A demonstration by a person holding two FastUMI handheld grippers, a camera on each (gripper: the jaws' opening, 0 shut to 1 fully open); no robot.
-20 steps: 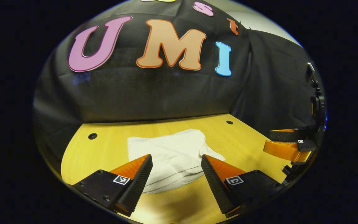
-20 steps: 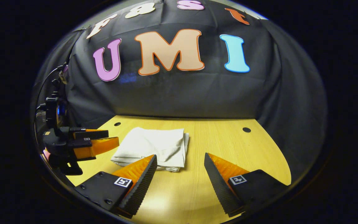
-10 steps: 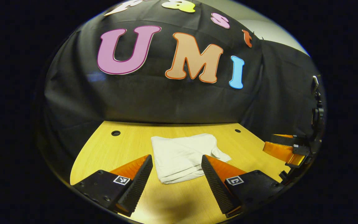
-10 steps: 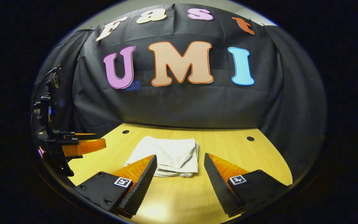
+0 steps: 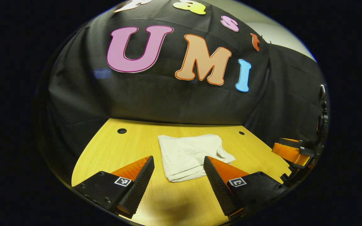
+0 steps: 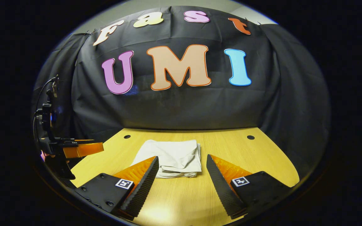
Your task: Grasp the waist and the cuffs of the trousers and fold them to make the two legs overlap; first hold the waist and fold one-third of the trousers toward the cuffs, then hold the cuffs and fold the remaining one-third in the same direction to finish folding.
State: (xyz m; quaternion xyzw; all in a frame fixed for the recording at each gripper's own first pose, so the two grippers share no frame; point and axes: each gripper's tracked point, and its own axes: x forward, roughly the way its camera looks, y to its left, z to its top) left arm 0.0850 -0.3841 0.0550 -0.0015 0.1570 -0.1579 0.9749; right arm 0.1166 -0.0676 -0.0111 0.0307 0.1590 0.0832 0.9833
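Nearest the lens in the left gripper view, the left claw [image 5: 178,163] hangs above the wooden bench [image 5: 112,150] with its fingers spread wide and nothing between them, and a soft shadow lies on the wood just below. Just past those fingertips lie the white trousers [image 5: 191,154], folded into a compact, layered rectangle resting flat on the bench, stacked edges showing along the near side and a small corner of cloth poking out at the right edge. Off to the right of that view, the right claw [image 5: 289,150] hovers over the bench's edge, well apart from the cloth. Switch to the right gripper view: the right claw [image 6: 182,164] is also spread open and empty, poised above the bench [image 6: 256,157], with a bright glare spot on the wood between its fingers. The trousers [image 6: 173,157] sit just beyond its left fingertip, nothing touching them, the thick folded edge facing the camera. Far left in this view, the left claw [image 6: 82,147] sticks out sideways above the bench's corner. Farther back, small dark round holes [image 6: 250,137] dot the bench near its rear edge, and behind it all hangs the black cloth wall [image 6: 184,106].
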